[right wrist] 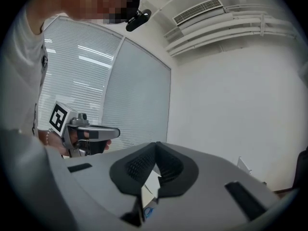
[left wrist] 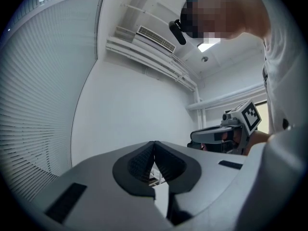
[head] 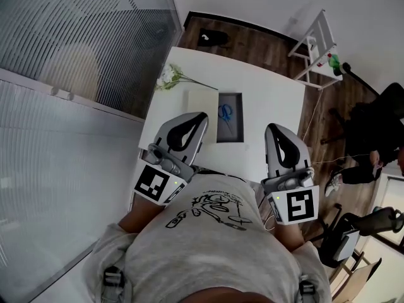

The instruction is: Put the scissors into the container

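The blue-handled scissors [head: 226, 112] lie inside the grey open container [head: 240, 126] on the white table [head: 271, 100]. Both grippers are held close to the person's chest, short of the container and apart from it. My left gripper [head: 201, 116] points toward the container's near left corner, its jaws shut with nothing between them [left wrist: 154, 144]. To the container's right, my right gripper [head: 273, 129] is also shut and holds nothing [right wrist: 156, 145]. Both gripper views look upward at walls and ceiling.
A pale flat lid or sheet [head: 202, 105] lies just left of the container. White flowers [head: 169, 77] rest at the table's far left corner. A window with blinds [head: 76, 55] runs along the left; a white rack [head: 315, 46] and chairs [head: 353, 238] stand at the right.
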`<state>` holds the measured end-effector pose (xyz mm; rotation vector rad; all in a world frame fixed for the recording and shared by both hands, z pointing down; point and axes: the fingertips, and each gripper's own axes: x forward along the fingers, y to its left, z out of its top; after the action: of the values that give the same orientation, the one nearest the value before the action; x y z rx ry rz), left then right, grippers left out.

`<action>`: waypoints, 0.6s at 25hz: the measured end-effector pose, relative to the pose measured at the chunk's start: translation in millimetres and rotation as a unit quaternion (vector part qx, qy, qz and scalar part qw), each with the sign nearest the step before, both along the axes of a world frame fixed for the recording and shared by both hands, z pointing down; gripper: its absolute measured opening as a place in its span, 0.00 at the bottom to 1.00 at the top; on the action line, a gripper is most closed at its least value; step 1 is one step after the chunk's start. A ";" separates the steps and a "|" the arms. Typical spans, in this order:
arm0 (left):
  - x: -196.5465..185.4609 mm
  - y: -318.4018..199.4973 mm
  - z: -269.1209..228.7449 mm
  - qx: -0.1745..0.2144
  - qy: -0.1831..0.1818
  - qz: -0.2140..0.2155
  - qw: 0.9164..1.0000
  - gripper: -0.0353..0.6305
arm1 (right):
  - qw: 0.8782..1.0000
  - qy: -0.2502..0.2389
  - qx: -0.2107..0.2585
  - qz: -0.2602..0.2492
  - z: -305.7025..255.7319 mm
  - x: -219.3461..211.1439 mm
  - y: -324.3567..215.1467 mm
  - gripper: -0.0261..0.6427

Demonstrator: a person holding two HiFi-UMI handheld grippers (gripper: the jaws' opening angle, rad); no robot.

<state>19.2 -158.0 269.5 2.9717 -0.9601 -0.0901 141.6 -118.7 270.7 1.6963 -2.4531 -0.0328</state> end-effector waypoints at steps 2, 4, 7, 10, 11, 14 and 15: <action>0.8 -0.5 -1.8 0.001 0.000 0.001 1.000 0.08 | 1.000 0.001 0.003 0.001 -3.5 -0.1 4.5 0.05; 0.3 -1.6 -1.5 0.000 0.000 0.002 1.000 0.08 | 1.000 0.000 0.009 0.004 -6.7 -1.7 7.3 0.05; 0.4 -2.2 -3.2 0.001 0.002 0.004 1.000 0.08 | 1.000 -0.005 0.019 0.002 -13.0 -3.6 11.2 0.05; 0.3 -3.1 -7.3 0.006 0.005 0.007 1.000 0.08 | 1.000 -0.005 0.026 0.002 -17.5 -4.2 14.2 0.05; 0.2 -3.2 -8.4 0.007 0.004 0.008 1.000 0.08 | 1.000 -0.001 0.026 0.004 -17.8 -3.8 14.8 0.05; -0.2 -3.1 -10.6 0.008 0.005 0.008 1.000 0.09 | 1.000 0.001 0.020 0.009 -16.8 -1.4 15.6 0.05; -0.4 -3.2 -10.9 0.008 0.005 0.008 1.000 0.09 | 1.000 0.000 0.018 0.010 -16.3 -0.9 15.6 0.05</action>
<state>18.9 -161.3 258.6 2.9892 -0.9402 -0.1140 140.7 -103.0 254.5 1.7344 -2.4497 -0.0765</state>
